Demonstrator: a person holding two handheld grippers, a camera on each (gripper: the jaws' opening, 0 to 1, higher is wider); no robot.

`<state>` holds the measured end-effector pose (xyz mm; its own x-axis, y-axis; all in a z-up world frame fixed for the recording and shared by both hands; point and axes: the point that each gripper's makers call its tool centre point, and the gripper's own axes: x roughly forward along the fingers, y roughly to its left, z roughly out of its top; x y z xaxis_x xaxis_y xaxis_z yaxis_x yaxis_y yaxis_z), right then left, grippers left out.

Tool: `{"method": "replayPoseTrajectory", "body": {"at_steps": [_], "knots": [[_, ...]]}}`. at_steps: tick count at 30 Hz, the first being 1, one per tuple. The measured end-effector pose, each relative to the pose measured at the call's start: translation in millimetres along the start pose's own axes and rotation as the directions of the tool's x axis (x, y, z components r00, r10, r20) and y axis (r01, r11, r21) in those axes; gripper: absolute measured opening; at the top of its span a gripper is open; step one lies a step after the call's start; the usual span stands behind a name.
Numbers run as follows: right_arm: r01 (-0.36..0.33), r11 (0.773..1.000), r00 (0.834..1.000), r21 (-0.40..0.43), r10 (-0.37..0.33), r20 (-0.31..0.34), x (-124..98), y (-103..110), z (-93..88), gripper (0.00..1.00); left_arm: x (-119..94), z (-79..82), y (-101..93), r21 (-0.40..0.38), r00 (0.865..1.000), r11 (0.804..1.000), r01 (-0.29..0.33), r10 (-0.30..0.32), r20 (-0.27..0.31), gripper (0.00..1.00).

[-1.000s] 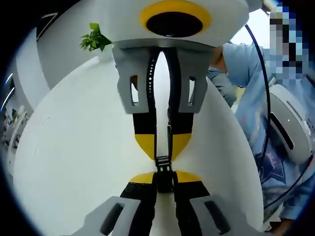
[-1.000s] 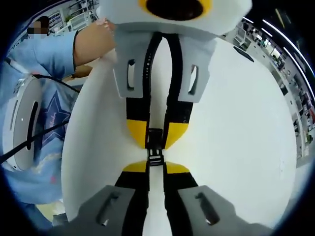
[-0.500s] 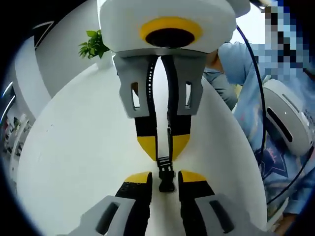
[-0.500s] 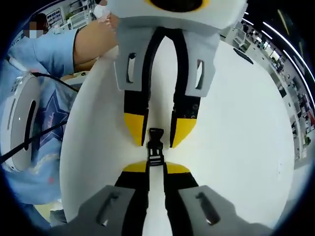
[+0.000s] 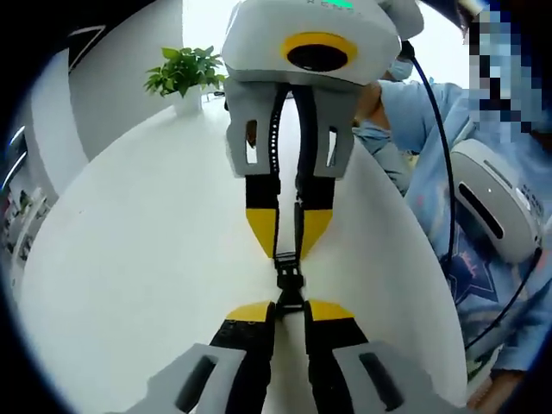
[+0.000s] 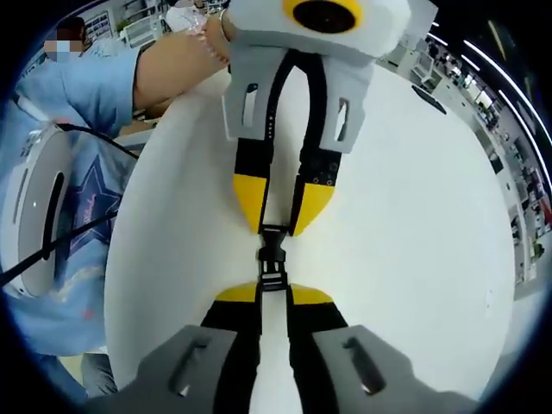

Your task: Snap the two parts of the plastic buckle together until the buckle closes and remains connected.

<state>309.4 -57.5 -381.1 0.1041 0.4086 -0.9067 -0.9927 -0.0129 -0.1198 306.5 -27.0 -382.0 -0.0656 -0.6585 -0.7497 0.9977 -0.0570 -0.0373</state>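
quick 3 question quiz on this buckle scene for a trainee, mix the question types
1. True or false: the buckle lies loose on the table.
2. What grips the buckle? A) the left tool alone B) the right tool alone C) both tools
3. In the left gripper view, what green thing stands at the table's far edge?

Key:
1. False, it is held off the table between the tools.
2. C, one tool is shut on each end.
3. The plant.
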Motion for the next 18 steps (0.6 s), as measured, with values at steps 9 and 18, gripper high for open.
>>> {"method": "replayPoseTrajectory", "body": {"at_steps": [9,18], "knots": [[0.002,1.0,1.0,0.028,-0.002,-0.009,1.1,-0.8,-1.7,0.08,3.2,0.0,0.4,-0.036,1.0,0.999,-0.025,0.024,-0.012,0.1],[0.025,0.997,0.999,0.08,-0.023,-0.03,-0.1,-5.8,0.3,0.07,5.5,1.3,-1.6,-0.052,0.999,0.998,-0.041,0.04,-0.019,0.08]]}}
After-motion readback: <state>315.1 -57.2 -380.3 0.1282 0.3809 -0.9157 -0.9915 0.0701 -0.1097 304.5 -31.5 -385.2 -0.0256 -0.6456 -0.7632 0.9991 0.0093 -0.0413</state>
